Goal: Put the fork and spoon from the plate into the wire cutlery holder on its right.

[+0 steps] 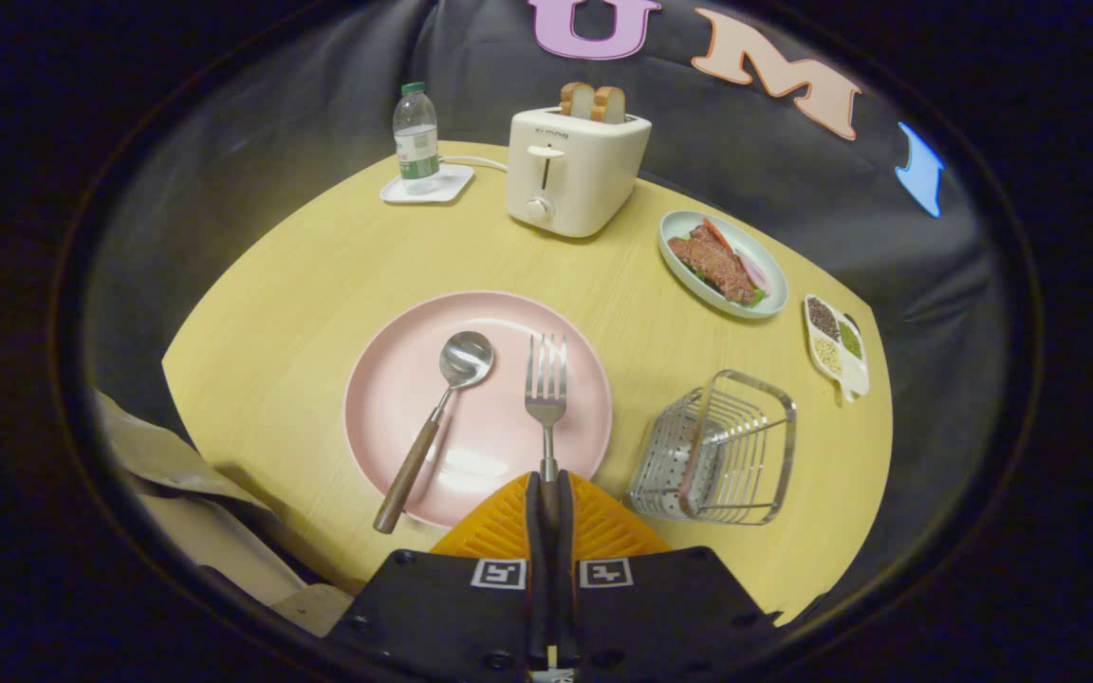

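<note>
1. Fork (546, 379) lies on the pink plate (395, 379), on its right half, with the tines pointing away toward the toaster (573, 175) and the handle running back between the two fingers.
2. The gripper (547, 486) is pressed together on the fork handle: both fingers meet on it from left and right, at the near rim of the plate.
3. The spoon (440, 417) lies on the left half of the same plate. Its bowl is far from the fingers, and its wooden handle slants toward the near left and goes over the plate rim onto the table (271, 313). Spoon and fork are apart and do not touch.
4. The wire cutlery holder (717, 451) stands on the table just right of the plate, a little ahead of the fingers on the right side. It looks tilted in this view, and its opening is turned up. Nothing is visible inside it.
5. Beyond the plate stands the toaster, white, with two slices of bread (593, 101) sticking out from the top.
6. Left of the toaster, a small plastic bottle (416, 133) stands on a white square coaster (427, 184).
7. Right of the toaster, an oval dish (721, 263) holds meat and some vegetables. Further right, near the table edge, is a small divided tray (836, 345) with grains or seeds in its compartments.
</note>
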The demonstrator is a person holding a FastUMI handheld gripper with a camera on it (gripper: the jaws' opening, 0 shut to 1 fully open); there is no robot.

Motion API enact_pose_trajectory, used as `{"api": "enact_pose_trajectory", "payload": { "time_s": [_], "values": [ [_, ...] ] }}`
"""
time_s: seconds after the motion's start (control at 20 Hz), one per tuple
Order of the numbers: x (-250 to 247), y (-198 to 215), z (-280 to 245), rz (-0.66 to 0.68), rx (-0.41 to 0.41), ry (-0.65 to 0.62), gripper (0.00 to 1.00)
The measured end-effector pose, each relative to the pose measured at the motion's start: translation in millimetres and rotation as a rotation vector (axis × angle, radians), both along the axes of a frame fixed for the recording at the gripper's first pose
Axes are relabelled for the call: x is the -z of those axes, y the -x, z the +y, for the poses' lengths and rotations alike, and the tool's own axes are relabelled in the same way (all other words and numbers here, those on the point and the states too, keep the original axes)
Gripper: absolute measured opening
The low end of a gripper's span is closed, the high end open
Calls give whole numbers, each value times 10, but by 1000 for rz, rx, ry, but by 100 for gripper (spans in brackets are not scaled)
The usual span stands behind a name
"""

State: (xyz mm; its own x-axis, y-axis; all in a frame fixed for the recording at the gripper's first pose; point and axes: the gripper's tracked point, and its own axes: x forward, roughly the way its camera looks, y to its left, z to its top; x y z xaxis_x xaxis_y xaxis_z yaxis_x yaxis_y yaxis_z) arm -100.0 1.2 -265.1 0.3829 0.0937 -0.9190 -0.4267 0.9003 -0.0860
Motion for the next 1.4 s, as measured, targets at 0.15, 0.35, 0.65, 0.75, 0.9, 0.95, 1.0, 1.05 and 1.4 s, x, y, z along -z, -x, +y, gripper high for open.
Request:
{"api": "enact_pose_trajectory", "payload": {
  "time_s": [0.15, 0.35, 0.65, 0.75, 0.9, 0.95, 1.0, 1.05, 1.4],
  "values": [
    [-211, -110, -212, -16, 0, 17, 6],
    [-417, -167, -559, 11, -47, 71, 6],
    [-518, -132, -1006, 105, -89, 119, 6],
    [-459, -99, -1117, 150, -98, 141, 6],
    [-320, -97, -1189, 218, -103, 160, 8],
    [-283, -122, -1187, 232, -105, 160, 8],
    [-248, -145, -1173, 248, -106, 160, 8],
    [-236, -161, -1158, 270, -107, 162, 8],
    [-176, -372, -1077, 242, -91, 164, 31]
  ]
}}
